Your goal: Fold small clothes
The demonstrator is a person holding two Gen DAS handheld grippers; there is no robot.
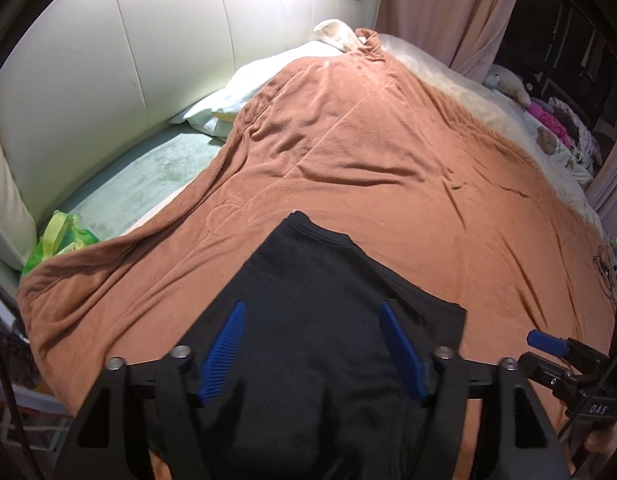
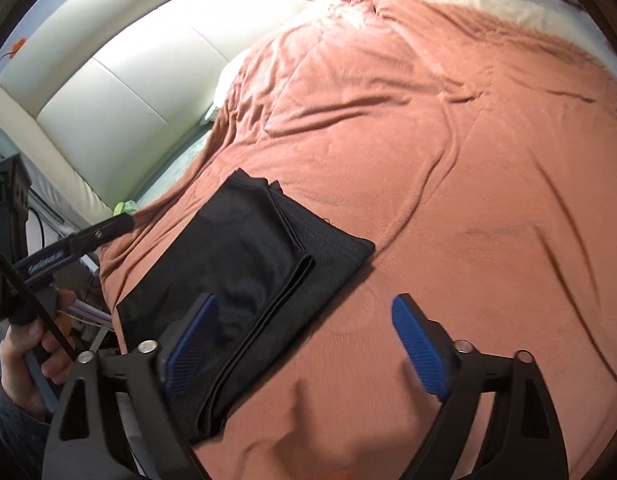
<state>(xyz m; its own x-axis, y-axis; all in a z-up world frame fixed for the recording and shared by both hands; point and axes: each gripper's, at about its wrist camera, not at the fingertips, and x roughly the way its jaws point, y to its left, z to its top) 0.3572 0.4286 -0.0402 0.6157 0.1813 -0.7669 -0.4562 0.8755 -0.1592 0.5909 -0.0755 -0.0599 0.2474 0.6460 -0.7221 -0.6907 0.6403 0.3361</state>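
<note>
A black garment (image 1: 308, 300) lies folded into a long strip on the orange blanket (image 1: 388, 160). It also shows in the right wrist view (image 2: 244, 256), with stacked folded layers along its right edge. My left gripper (image 1: 311, 310) is open above the garment, holding nothing. My right gripper (image 2: 306, 304) is open above the garment's near right edge, one blue pad (image 2: 188, 344) over the cloth, the other pad (image 2: 418, 348) over the blanket. The right gripper's tip (image 1: 542, 340) shows in the left wrist view. The left gripper's body (image 2: 88, 236) shows in the right wrist view.
A cream padded headboard (image 1: 128, 60) runs along the left. A white pillow (image 1: 236, 96) lies under the blanket's far edge. A green bag (image 1: 56, 240) sits at the left. Stuffed toys and pink clothes (image 1: 548, 116) lie at the far right, with a pink curtain (image 1: 448, 0) behind.
</note>
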